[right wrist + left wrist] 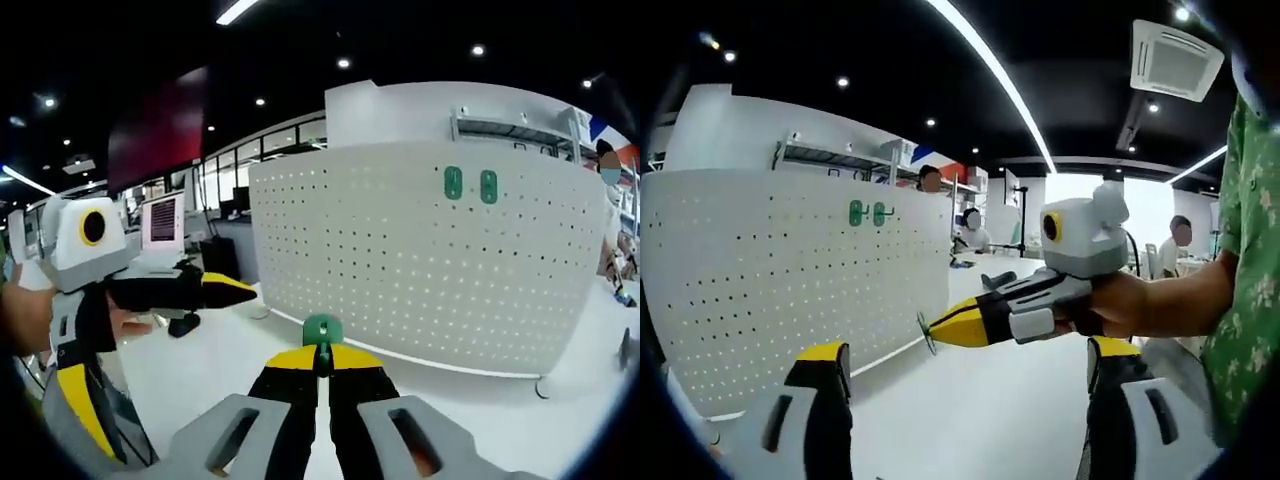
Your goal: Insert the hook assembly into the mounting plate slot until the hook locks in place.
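Green plastic, the hook assembly (322, 329) sits pinched between the closed tips of the right gripper (322, 358), held in front of the white pegboard mounting plate (430, 260) but apart from it. Two more green hooks (470, 185) hang high on that plate, ahead of the tongs. The left gripper (965, 365) has its jaws spread wide with nothing between them, the white table (970, 410) beneath.

Matt white perforated pegboard (430, 250)

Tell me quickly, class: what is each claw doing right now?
Left claw: open, holding nothing.
Right claw: closed on the green hook, in front of the white pegboard.
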